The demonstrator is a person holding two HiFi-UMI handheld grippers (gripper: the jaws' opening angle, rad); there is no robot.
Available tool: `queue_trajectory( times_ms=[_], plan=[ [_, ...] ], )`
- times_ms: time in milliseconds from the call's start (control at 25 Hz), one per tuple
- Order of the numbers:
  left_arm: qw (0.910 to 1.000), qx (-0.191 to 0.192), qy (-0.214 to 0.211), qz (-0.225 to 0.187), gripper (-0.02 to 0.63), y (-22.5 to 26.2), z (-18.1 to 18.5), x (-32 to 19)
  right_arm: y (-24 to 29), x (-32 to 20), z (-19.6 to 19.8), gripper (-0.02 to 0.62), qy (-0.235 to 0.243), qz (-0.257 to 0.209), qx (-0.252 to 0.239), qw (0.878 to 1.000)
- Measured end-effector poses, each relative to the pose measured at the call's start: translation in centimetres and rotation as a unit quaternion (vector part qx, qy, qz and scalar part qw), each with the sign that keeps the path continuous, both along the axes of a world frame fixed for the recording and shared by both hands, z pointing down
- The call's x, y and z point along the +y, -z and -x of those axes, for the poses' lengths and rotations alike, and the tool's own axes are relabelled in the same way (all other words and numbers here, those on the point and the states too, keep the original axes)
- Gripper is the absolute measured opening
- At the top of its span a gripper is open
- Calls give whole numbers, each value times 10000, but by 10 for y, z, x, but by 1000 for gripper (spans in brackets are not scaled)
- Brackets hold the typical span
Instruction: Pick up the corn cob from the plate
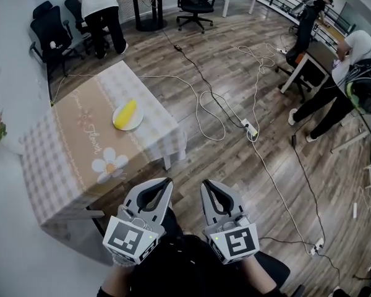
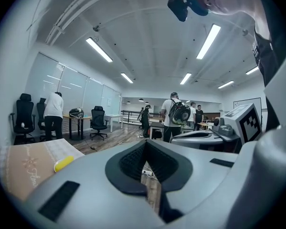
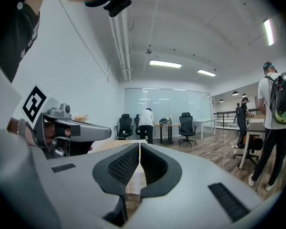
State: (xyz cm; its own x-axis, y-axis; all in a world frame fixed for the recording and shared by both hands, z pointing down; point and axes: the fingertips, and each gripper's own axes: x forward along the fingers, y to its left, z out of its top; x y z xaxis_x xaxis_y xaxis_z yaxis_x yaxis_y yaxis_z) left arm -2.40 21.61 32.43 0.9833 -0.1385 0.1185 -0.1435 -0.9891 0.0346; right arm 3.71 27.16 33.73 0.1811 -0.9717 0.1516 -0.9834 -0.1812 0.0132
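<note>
A yellow corn cob (image 1: 125,113) lies on a white plate (image 1: 136,124) on the table with the checked cloth (image 1: 68,147). In the left gripper view the corn cob (image 2: 63,163) shows small at the left, on the table (image 2: 24,168). Both grippers hang side by side over the floor, short of the table's near corner. My left gripper (image 1: 168,182) is shut with nothing in it. My right gripper (image 1: 205,185) is shut too and holds nothing. Each points roughly level into the room.
Cables and a power strip (image 1: 250,129) lie across the wooden floor right of the table. Office chairs (image 1: 49,33) and a person (image 1: 102,8) stand beyond the table. More people (image 1: 340,85) and desks are at the far right. A white wall runs along the left.
</note>
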Motion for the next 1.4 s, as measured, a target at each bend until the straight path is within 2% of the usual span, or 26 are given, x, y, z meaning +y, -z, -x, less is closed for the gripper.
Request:
queue_trajectory(
  times_ms=[600, 760, 1000, 1400],
  plan=[
    [9993, 67, 354, 41, 12, 3, -23, -139, 4, -138, -23, 44, 342, 266, 51, 9990],
    [9988, 96, 473, 8, 12, 8, -24, -174, 13, -175, -28, 44, 433, 134, 147, 9989],
    [9980, 119, 620, -59, 12, 9, -24, -222, 14, -224, -28, 44, 621, 196, 193, 9977],
    [9968, 148, 789, 19, 12, -3, -13, -271, 9, -271, -21, 44, 662, 109, 216, 9975]
  ],
)
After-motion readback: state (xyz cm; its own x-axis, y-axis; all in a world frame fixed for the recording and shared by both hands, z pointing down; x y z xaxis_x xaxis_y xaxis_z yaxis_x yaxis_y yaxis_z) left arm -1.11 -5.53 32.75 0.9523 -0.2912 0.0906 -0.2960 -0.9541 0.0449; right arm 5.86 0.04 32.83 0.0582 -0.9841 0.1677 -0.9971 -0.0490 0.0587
